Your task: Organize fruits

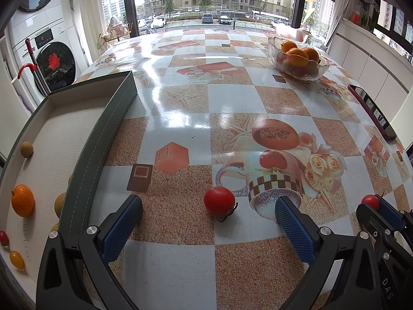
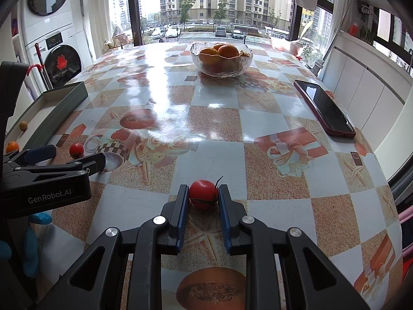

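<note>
Right claw (image 2: 201, 199) pinches a small red stemmed tomato (image 2: 203, 193) on the checkered surface (image 2: 214, 134); left claw (image 1: 209, 213) spread round another tomato (image 1: 219, 201): centre, close gently before lifting.

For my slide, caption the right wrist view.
Right tool shut on a tomato; left tool open around another tomato.
</note>
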Demonstrator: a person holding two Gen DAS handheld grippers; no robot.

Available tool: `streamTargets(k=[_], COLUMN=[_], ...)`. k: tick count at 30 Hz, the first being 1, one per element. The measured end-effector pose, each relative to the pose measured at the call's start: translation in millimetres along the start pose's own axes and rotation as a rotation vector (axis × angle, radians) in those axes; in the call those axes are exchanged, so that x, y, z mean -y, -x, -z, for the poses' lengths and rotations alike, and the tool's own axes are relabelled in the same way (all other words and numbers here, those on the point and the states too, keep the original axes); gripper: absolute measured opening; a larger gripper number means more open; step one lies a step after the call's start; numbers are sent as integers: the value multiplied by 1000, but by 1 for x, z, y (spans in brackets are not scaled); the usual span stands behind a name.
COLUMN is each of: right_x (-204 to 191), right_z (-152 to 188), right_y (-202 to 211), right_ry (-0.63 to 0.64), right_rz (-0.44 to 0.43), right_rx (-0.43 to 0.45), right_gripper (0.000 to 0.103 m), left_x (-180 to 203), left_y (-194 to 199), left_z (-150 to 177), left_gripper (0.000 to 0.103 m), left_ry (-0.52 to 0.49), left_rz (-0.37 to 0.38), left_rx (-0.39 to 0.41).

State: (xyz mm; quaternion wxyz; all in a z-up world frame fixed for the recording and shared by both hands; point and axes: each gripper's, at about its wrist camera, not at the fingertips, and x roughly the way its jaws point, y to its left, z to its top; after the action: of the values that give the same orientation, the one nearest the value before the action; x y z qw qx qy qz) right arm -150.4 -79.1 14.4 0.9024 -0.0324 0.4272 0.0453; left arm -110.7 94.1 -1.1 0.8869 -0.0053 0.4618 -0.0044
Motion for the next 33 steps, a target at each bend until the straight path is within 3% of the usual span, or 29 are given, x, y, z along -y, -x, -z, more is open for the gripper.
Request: streamTargets(k=[4,6,7,9,13,17,22,26,31,33], right_x=[4,7,7,7,-1,-24,-85,-156,-227,-244], right_z=[-1,-3,-3,-2,-9,-25,-55,-69,-73,-73], right_y=[0,2,3,5,11,19,22,17,6,0], right_ry=[-19,-28,-31,-32,-27,-8,42,124,252,299], right_rz=[-25,-44,-50,-60,-89,-167,-359,-501,-547,-550], right_rx=[-14,-24,-28,-33,-41,-46,-73,-126,-172,-211], right_gripper=[25,25,25,25,25,25,25,25,25,25], left_x=[1,2,4,8,0,-25,-86,-138,-176,-181], left_y=[2,7,10,13,22,57,93,91,85,82], left_z=[-1,-2,-3,-4,-3,-5,-4,8,21,23], left_gripper=[99,69,62,21,21,21,21,21,22,32], left_ry=[-3,-16,-31,-68,-29,24,102,164,211,213], left_rz=[4,17,34,64,149,175,62,-61,-107,-143], left_rx=[-2,15,13,16,-9,43,85,39,15,12])
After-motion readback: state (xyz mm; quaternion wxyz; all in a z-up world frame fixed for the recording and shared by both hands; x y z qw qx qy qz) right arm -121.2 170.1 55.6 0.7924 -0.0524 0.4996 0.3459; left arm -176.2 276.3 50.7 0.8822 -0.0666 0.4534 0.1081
